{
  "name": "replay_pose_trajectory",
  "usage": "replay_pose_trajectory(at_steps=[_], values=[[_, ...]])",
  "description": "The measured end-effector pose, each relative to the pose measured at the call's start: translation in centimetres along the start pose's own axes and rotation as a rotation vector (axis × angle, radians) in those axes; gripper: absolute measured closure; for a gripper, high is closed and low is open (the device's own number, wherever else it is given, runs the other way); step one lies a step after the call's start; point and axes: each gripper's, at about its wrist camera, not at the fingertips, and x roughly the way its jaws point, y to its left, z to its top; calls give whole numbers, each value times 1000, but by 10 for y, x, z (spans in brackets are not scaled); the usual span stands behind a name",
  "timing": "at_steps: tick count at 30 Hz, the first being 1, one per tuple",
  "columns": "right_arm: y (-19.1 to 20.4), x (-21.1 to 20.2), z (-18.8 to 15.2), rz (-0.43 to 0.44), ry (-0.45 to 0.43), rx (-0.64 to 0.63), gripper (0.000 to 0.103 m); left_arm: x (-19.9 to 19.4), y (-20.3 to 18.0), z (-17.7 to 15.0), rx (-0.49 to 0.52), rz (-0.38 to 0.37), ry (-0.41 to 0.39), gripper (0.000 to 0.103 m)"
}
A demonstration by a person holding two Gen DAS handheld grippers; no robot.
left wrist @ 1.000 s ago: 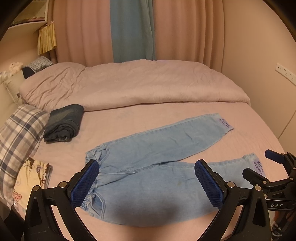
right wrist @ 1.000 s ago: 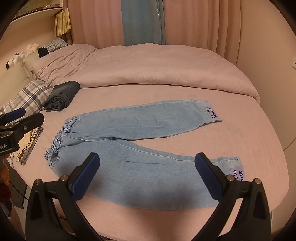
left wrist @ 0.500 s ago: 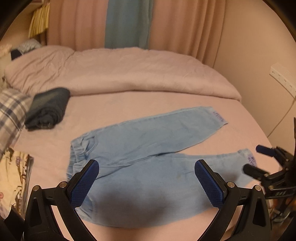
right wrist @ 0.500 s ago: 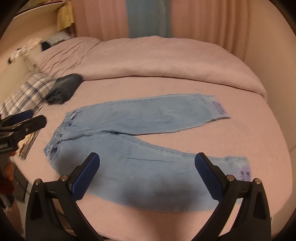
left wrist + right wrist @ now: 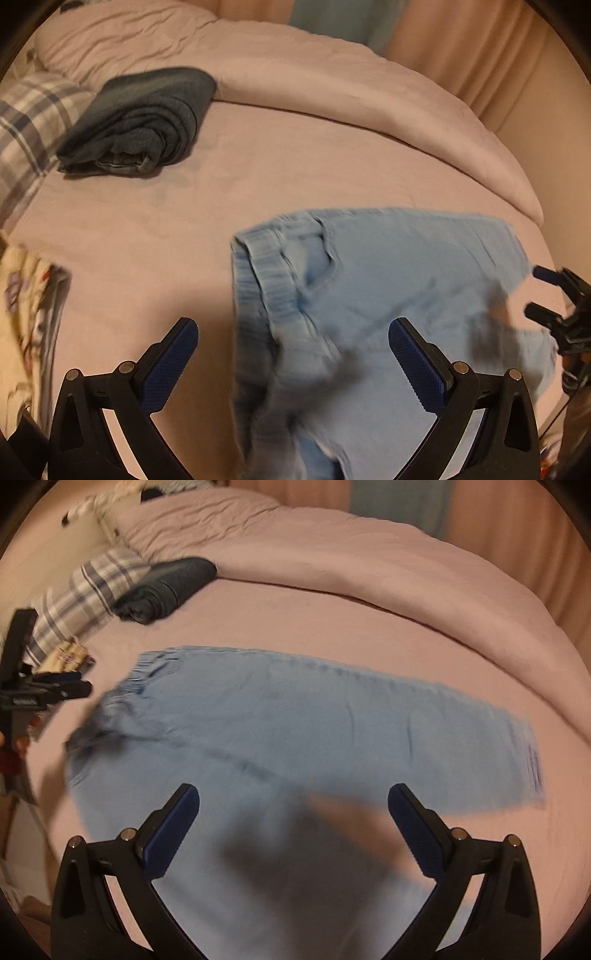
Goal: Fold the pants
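**Both grippers spread wide above the light blue pants**

The left gripper [image 5: 293,349] hangs with its jaws spread wide and nothing between them. Directly under its gap lies the elastic waistband [image 5: 271,284] of the light blue pants [image 5: 399,280], whose outer edge runs just inside the left finger; beyond that finger the pink sheet [image 5: 147,229] is bare and open. The right gripper [image 5: 293,814] is likewise released and empty, poised over the nearer pant leg, with the farther leg stretching ahead and to its right toward a labelled hem [image 5: 533,766]. Bare sheet shows between the two legs near its right finger.

Ahead of both tools, well apart from the pants, a folded dark garment [image 5: 144,122] sits beside a plaid pillow [image 5: 85,590]. A rumpled pink duvet [image 5: 332,542] rises behind, with curtains [image 5: 461,44] past it. Both views are motion-blurred.
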Motion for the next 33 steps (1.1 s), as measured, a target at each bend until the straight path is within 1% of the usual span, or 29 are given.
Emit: replay_pose_trajectory(at_steps=[1,3,4,5,7,8,9,11,13,14,15,17,18,19,20,21,22,23,24,25,26,28,30,32,33], values=[[-2,8,9,4,9,-13,1,7,5,6,-11,6,1,0],[-6,39,38,14,21,-50,2,21,14,18,-19,7,8,0],[-8,47,46,20,27,-62,2,27,19,24,-32,6,11,0],[-9,65,62,28,36,-83,3,35,24,29,-51,-4,22,0],[-11,93,83,28,61,-121,4,44,28,35,-70,-46,37,0],[-12,107,92,30,80,-145,7,49,30,36,-75,-62,46,0],[-11,117,97,29,96,-168,13,54,31,37,-72,-78,60,0],[-9,136,108,46,123,-207,19,62,29,37,-55,-83,79,0],[-9,152,116,84,152,-234,20,71,24,37,-26,-105,102,4],[-10,157,118,96,167,-242,22,73,20,36,-3,-105,108,6],[-10,163,119,108,192,-261,27,77,20,38,15,-100,108,7],[-12,173,116,134,228,-281,31,79,17,41,49,-77,97,15],[-14,172,116,156,230,-279,38,80,17,45,63,-71,93,29],[-14,172,117,171,232,-279,44,82,17,49,73,-76,96,34],[-15,169,117,184,232,-282,59,85,18,53,85,-77,105,34],[-14,165,116,181,228,-300,74,85,17,55,98,-79,113,37],[-14,162,114,174,230,-313,80,87,16,57,109,-82,119,46],[-11,160,113,164,232,-323,87,87,16,58,118,-85,125,50],[-6,156,110,131,232,-361,92,86,18,59,118,-99,133,57],[-4,154,108,111,231,-381,92,85,20,59,114,-118,131,63],[0,150,106,82,226,-399,94,83,20,59,116,-121,123,63],[6,143,106,29,213,-431,95,77,14,59,129,-91,95,65],[11,133,109,-19,184,-463,96,67,6,59,141,-56,38,67],[15,123,115,-61,140,-480,96,59,7,60,138,-51,-6,67],[14,118,121,-68,129,-471,96,63,9,63,138,-46,0,66]])
